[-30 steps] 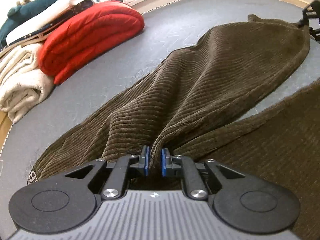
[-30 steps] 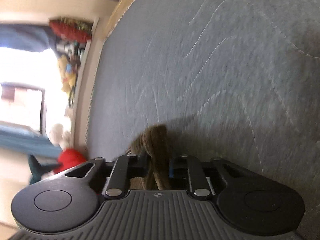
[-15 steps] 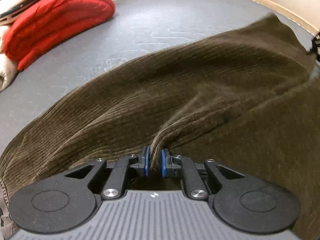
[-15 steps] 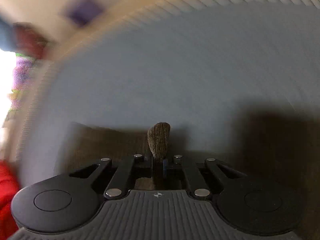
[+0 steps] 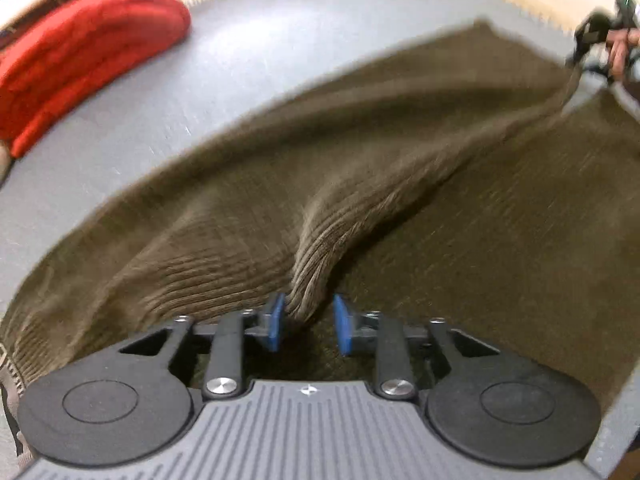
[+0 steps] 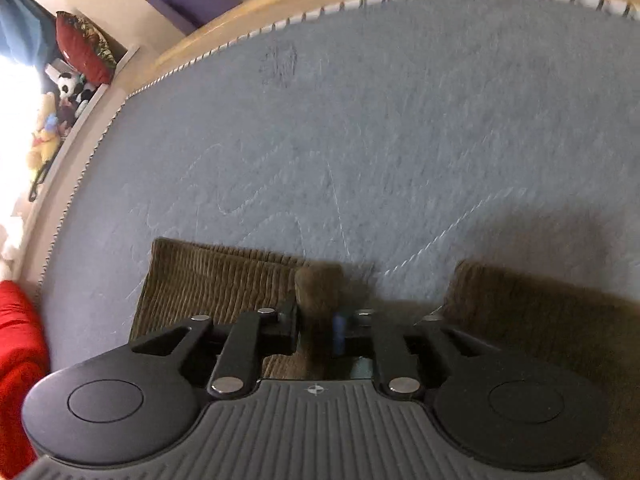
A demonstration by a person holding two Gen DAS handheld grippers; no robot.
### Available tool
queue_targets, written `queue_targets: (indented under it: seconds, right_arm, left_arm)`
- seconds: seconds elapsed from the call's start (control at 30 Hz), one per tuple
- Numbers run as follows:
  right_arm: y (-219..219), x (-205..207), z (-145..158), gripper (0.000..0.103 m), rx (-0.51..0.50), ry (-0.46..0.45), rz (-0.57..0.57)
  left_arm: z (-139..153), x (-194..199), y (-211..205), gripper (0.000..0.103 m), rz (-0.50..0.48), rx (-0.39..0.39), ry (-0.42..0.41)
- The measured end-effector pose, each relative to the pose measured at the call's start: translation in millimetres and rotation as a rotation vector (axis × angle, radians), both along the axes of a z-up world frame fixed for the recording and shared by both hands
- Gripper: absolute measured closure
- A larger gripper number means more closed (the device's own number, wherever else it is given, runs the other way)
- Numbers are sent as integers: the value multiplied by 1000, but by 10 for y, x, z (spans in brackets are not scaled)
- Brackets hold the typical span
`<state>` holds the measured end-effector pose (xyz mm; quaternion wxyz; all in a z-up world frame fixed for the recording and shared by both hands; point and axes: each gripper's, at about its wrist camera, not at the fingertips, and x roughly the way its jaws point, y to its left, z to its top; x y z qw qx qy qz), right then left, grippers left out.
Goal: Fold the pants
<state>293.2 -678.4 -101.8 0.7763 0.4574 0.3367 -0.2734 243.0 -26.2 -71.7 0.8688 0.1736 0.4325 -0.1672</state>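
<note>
Corduroy pants (image 5: 400,184), dark olive, lie spread across the grey mattress (image 5: 260,48). The left gripper (image 5: 307,322) has its blue pads parted, a raised ridge of the fabric sitting loosely between them. The right gripper (image 6: 318,322) is pinched on a tuft of the pants' edge. A folded red blanket (image 5: 80,48) rests well apart.

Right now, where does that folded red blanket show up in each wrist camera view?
Left wrist view: the red blanket lies at the upper left on the grey mattress.
Right wrist view: the red blanket is only a sliver at the lower left edge.
Shared landmark: the brown corduroy pants.
</note>
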Motion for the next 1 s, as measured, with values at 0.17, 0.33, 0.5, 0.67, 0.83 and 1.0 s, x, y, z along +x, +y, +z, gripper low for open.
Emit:
queue_targets:
  seconds: [0.17,0.33,0.5,0.67,0.83,1.0]
  right_arm:
    - [127,-186,572,79,-190,-64,-32]
    - [714,-467,1269,77,-296,-228,110]
    - [1561,-943,1867,61,-363,-380,375]
    - [2306,-1393,1999,58,-368,-410,643]
    - [2640,-1667,1998,57,-398,-363,694]
    - [2935,-1874,1907,55,-398,-307,675]
  left_arm:
    - [155,-516,541,54,57,-158,-50]
    - [-304,-890,1096,56,124,-114,150]
    - [-71,-1250,1474,57,126,-167,69]
    - [-178,-1287,1736,58,173,-182,178]
    - [30,-1308,1767,57,211,-327,93]
    - [294,-1331,1767,50,279,-360,12]
